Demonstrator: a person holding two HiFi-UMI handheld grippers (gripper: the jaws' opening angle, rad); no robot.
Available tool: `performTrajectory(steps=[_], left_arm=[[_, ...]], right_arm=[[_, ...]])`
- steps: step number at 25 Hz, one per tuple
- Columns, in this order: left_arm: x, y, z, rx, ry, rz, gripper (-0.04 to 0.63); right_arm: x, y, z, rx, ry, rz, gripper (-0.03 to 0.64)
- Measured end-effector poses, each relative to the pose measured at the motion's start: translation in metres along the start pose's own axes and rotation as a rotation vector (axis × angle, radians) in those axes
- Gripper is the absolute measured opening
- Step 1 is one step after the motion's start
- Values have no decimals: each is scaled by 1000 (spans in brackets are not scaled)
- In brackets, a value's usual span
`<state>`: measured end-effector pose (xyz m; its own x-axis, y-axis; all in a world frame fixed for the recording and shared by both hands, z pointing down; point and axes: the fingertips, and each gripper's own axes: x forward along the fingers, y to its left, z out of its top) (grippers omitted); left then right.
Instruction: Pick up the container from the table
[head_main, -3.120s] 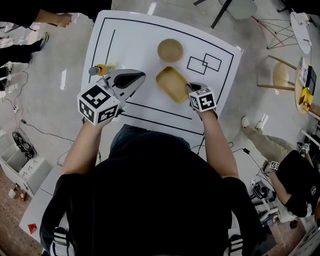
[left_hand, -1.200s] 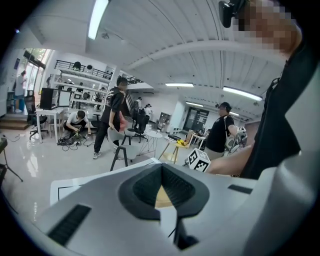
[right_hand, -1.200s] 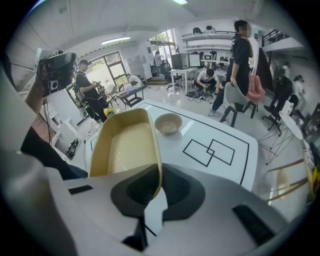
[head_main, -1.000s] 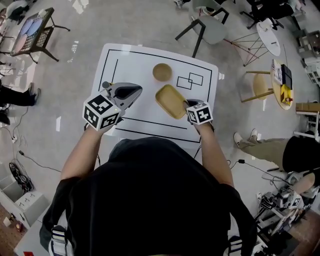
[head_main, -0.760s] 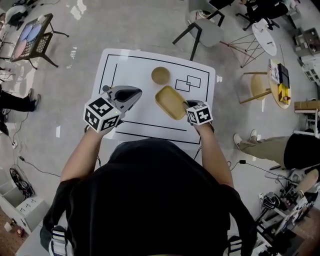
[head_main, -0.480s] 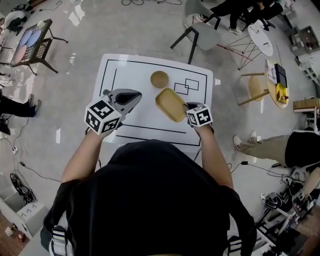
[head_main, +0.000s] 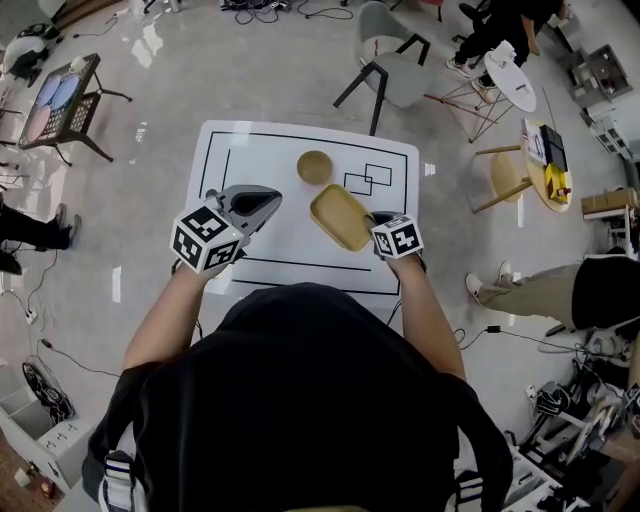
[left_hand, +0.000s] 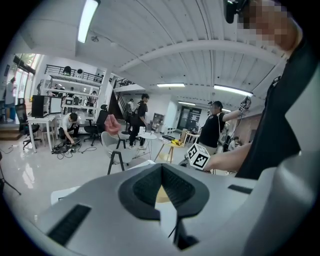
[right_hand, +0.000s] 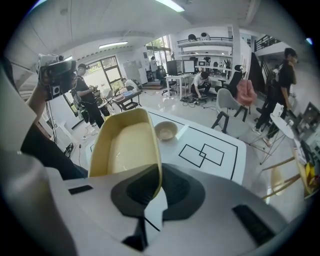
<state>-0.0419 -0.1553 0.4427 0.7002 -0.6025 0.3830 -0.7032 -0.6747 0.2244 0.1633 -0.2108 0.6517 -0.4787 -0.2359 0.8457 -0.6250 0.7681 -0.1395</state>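
Note:
The container (head_main: 340, 216) is a pale yellow rectangular tray. My right gripper (head_main: 375, 220) is shut on its near rim and holds it tilted above the white table (head_main: 250, 150). In the right gripper view the container (right_hand: 125, 145) rises from the jaws (right_hand: 156, 192), its thin wall pinched between the pads. My left gripper (head_main: 262, 200) hovers over the table's left part, jaws together with nothing in them. In the left gripper view its jaws (left_hand: 162, 167) meet at the tips, and the right gripper's marker cube (left_hand: 198, 156) shows beyond.
A round tan bowl (head_main: 314, 167) stands on the table behind the container, also in the right gripper view (right_hand: 165, 131). Two overlapping black rectangles (head_main: 365, 180) are drawn beside it. A grey chair (head_main: 390, 70), a wooden stool (head_main: 510, 175) and seated people surround the table.
The head view has drawn back, so the table looks smaller and more floor shows. The container stays in my right gripper. Both grippers keep their poses.

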Motion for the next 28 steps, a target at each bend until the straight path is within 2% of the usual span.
performTrajectory(steps=[28], left_arm=[[-4,-5,2,12,1,-9,8]], right_arm=[[-11,0,-6,15,8,-14,17]])
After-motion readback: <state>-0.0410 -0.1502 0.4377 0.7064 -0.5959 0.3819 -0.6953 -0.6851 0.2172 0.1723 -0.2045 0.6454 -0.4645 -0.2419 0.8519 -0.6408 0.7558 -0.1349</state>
